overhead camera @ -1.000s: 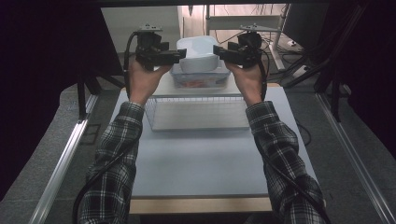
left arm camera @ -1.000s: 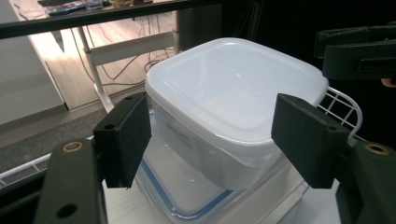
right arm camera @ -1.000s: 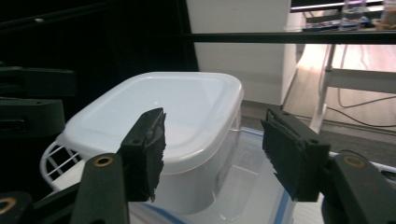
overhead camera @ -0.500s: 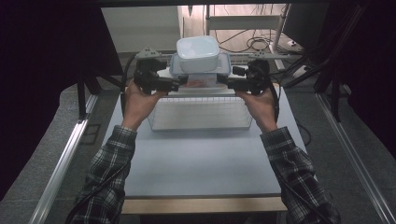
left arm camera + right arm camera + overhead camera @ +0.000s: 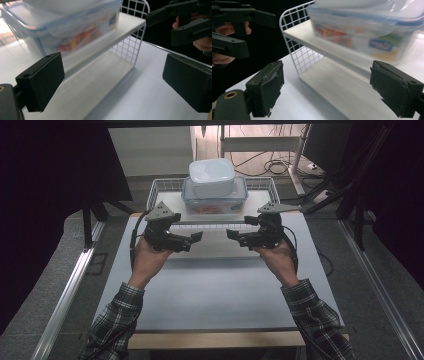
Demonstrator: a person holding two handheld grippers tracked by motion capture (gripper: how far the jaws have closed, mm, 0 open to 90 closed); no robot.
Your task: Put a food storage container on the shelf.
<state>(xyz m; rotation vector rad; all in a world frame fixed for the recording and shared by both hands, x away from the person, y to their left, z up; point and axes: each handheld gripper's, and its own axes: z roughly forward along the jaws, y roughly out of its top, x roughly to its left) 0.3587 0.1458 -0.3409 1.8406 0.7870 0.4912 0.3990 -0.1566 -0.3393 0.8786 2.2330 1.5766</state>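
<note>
Table [image 5: 215, 295]: pale grey top, bare in front of the wire rack, where both forearms in plaid sleeves come in.
Left gripper [image 5: 196, 236]: just in front of the rack's left half, above the table and pointing inward toward the other gripper. Its jaws have just been opening and stand wide apart, with nothing between them; in the left gripper view [image 5: 112, 82] only table and rack show in the gap.
Right gripper [image 5: 232, 234]: just in front of the rack's right half, level with the left one and facing it, a small gap between the two tips. Its jaws have just been opening too and stand wide, empty; in the right gripper view [image 5: 325, 93] the worn pads frame the rack's lower shelf.
Wire rack [image 5: 165, 187]: white, two white shelves, standing at the table's far end.
Clear box [image 5: 215, 200]: blue-rimmed lid, colourful contents, sitting on the rack's upper shelf, apart from both grippers.
White container [image 5: 212, 177]: stacked on the clear box's lid, at the top of the rack.
</note>
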